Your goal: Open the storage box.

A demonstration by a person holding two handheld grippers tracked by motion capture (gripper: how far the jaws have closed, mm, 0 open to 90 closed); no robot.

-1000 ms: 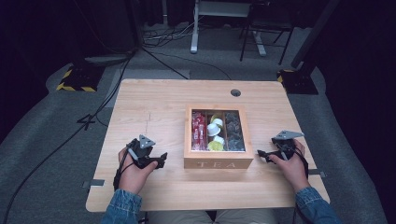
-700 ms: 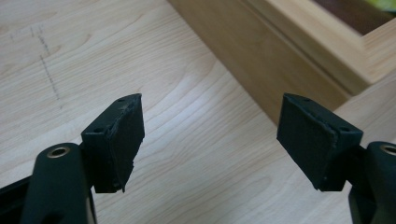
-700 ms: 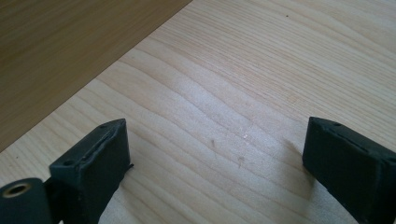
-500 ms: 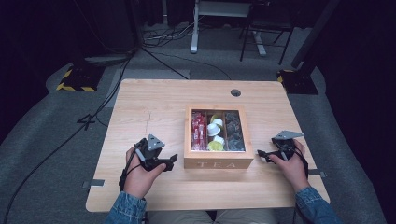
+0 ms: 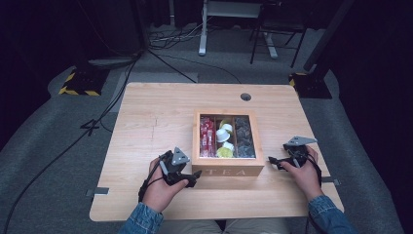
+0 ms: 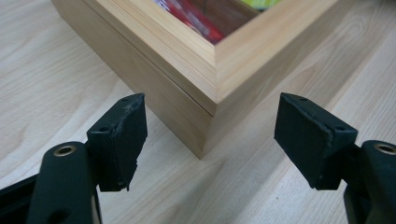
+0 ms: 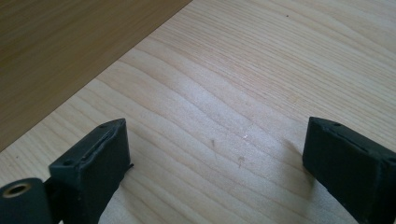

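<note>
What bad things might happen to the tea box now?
1. The left gripper is aimed at a corner of the tea box, jaws apart and just closing a little. A pinch on a corner may slip off.
2. A nudge could slide or turn the box on the smooth table.
3. The right gripper rests open beside the box, not touching, so nothing steadies that side.
</note>
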